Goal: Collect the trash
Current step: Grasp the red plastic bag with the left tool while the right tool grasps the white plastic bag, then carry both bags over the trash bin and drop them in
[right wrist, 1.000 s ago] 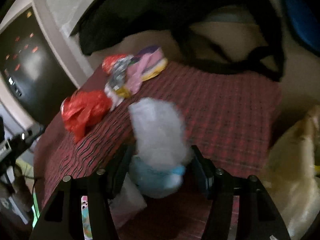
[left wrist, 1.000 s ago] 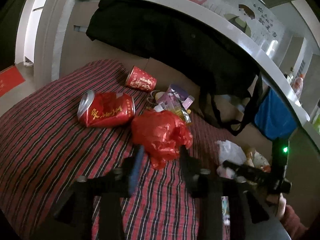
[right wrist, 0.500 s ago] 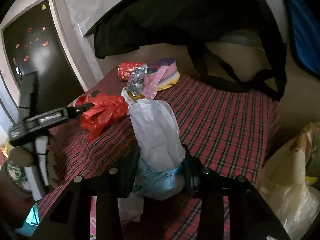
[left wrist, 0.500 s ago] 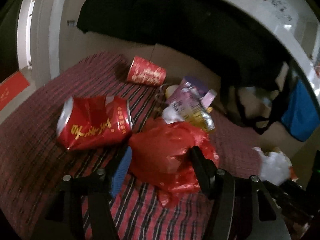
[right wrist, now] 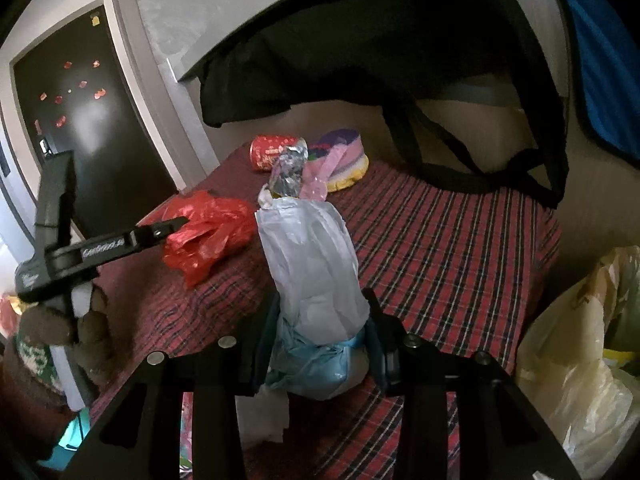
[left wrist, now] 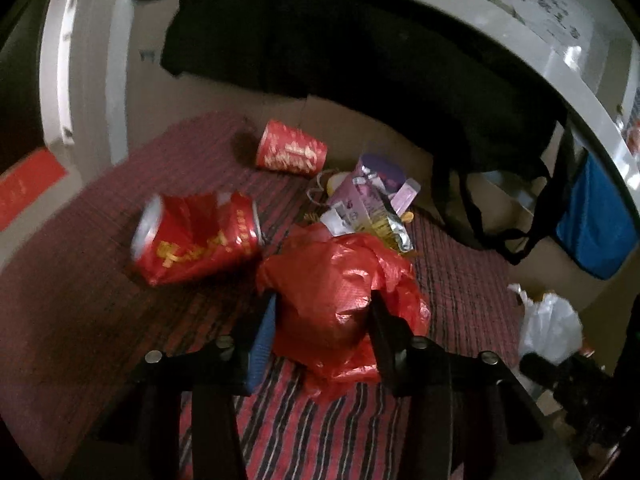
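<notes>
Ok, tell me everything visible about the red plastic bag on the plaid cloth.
The red plastic bag is thin, glossy film, crumpled into a loose lump with creases and a ragged tail trailing toward the camera. It lies on the striped red plaid cloth, just right of a dented red can and in front of a heap of foil and purple wrappers. The left gripper straddles it, its jaws closing with the bag between them and the fingers against its sides. The right wrist view shows it bunched at the cloth's left edge.
</notes>
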Available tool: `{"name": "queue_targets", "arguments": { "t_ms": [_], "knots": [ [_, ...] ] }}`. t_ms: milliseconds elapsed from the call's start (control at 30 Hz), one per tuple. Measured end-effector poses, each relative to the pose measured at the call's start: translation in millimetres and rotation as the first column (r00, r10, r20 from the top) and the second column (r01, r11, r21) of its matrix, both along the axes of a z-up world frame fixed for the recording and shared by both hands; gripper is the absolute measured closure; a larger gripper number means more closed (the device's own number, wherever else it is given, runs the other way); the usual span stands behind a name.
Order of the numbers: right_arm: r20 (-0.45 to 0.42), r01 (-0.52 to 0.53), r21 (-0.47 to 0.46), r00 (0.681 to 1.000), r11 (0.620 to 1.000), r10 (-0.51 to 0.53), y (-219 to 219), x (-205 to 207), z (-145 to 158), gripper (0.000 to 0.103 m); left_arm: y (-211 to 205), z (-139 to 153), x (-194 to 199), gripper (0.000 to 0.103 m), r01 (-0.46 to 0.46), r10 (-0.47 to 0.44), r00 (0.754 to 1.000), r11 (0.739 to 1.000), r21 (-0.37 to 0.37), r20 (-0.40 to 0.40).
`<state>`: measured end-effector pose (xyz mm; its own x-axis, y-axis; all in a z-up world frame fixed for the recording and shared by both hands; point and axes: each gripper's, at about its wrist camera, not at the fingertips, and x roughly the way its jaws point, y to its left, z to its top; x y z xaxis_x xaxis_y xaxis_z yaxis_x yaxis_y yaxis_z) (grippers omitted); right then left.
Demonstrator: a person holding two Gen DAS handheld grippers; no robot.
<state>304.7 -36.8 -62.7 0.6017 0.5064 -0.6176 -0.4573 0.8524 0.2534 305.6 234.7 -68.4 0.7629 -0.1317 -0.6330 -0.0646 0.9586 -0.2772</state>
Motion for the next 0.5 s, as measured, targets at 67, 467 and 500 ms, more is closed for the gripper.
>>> {"name": "queue_targets", "arguments": {
  "t_ms": [67,467,500],
  "knots": [
    [0.018,-0.007,0.002,1.000,1.000,0.007,1,-3,7,0.066,-4,11,-13,0.058,-0.018,0.017,0.999,0.999,0.037,0.032],
    [0.121,-0.022,0.043,0.993,0.999,0.016,-5,-16,55,0.066,-39,74,-79,0.058,-0.023,-0.007,0.976,0.991,0.135,0.217],
    [0.125,-0.023,0.052,0.992,0.998,0.016,-8,-17,60,0.066,-42,77,-83,0.058,-0.023,-0.010,0.974,0.990,0.140,0.227]
  ]
}}
